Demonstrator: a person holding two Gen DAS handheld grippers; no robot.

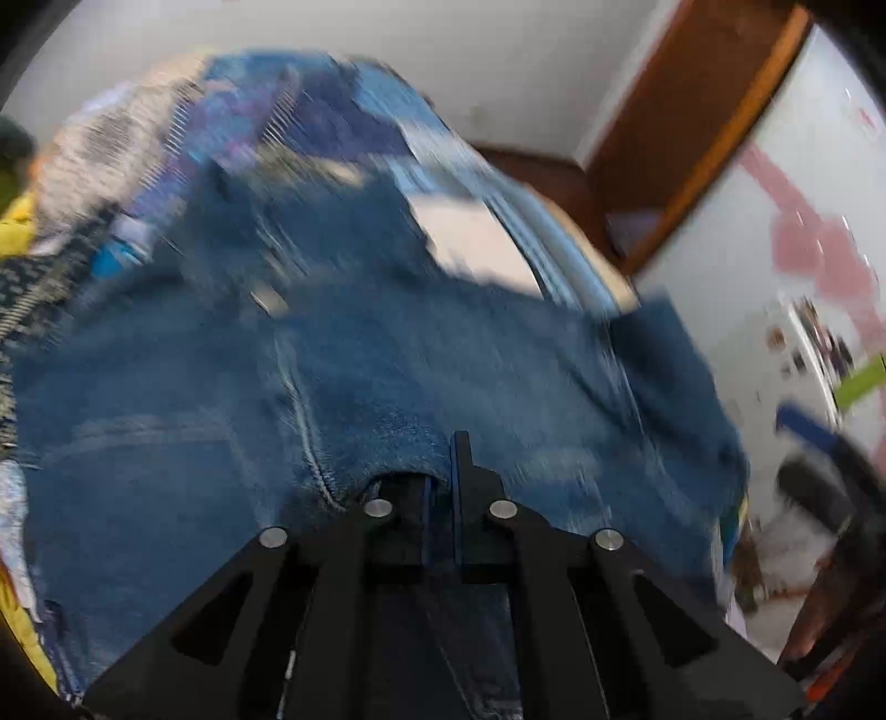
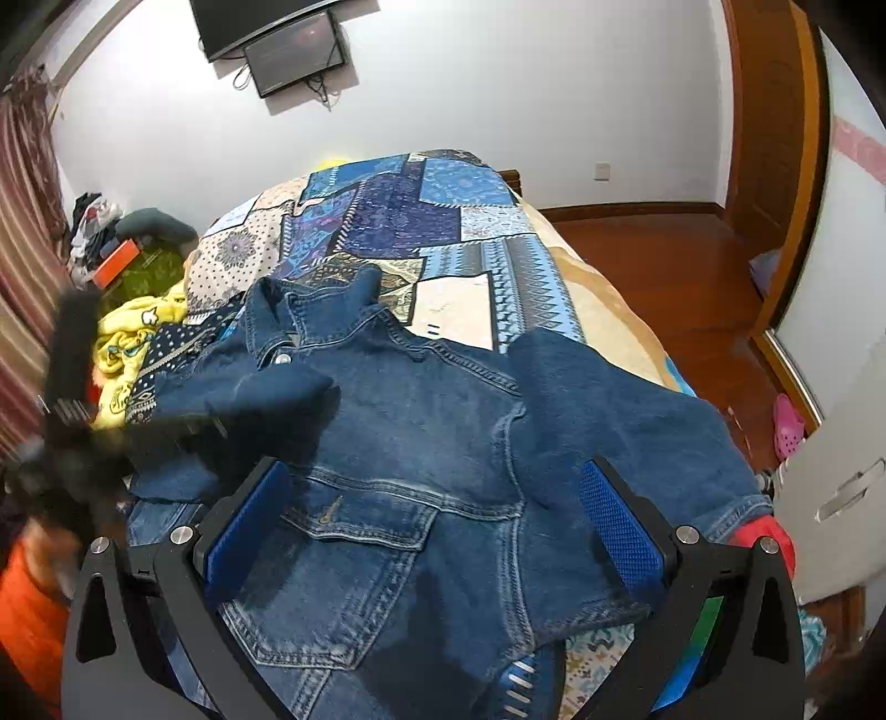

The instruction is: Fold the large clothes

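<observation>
Bed: patchwork quilt (image 2: 421,221) covers it, running toward 12 o'clock.
Jacket: denim jacket (image 2: 421,421) spread across quilt's near end.
Left gripper (image 1: 440,471): jaws pinched tight on a denim fold.
Right gripper (image 2: 437,515): jaws spread wide above jacket, holding nothing.
Room: wooden floor (image 2: 637,243) at 2 o'clock; wall-mounted screen (image 2: 293,50) at 11 o'clock; yellow garment (image 2: 133,332) at 9 o'clock.

left gripper (image 1: 440,487): black, silver screws | right gripper (image 2: 437,531): blue pads

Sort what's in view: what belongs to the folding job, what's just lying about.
Job: denim jacket; left claw, shut on it; right claw, open above it.

Lying about: quilt; yellow garment; pink shoe; orange box; TV.
</observation>
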